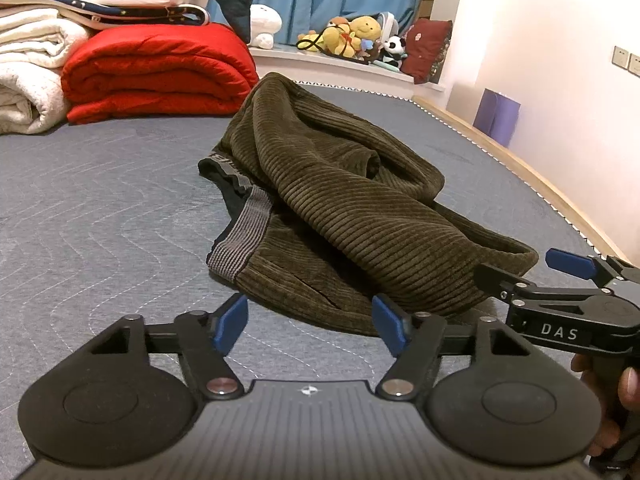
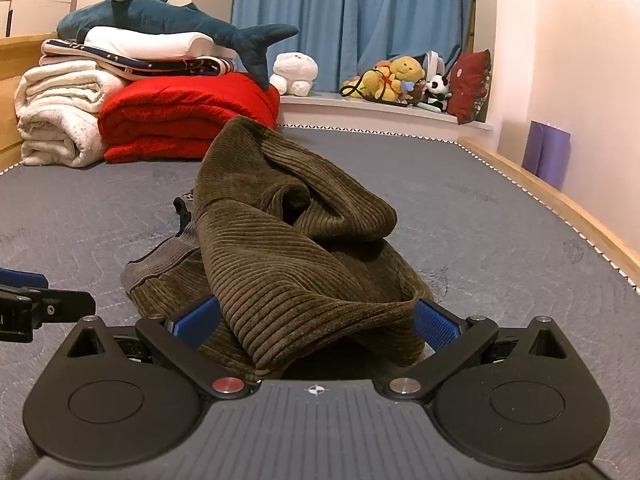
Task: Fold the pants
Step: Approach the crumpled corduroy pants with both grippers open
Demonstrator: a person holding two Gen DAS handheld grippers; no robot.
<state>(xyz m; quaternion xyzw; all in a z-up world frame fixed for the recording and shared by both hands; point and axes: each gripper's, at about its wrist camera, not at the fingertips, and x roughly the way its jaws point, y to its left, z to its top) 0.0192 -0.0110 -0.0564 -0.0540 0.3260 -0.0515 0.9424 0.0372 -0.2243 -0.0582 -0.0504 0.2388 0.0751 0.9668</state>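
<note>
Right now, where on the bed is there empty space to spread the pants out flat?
Bare mattress lies left of the pants, up to the red blanket, and on their right toward the wooden bed edge. The far-left corner is crowded with stacked bedding. Both grippers, left and right, crowd the near edge.

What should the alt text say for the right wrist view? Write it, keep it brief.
Crumpled olive corduroy pants lie heaped on a grey quilted mattress, the nearest fold sitting between the open jaws of the right gripper. Behind are a folded red blanket, a plush shark and blue curtains.
</note>
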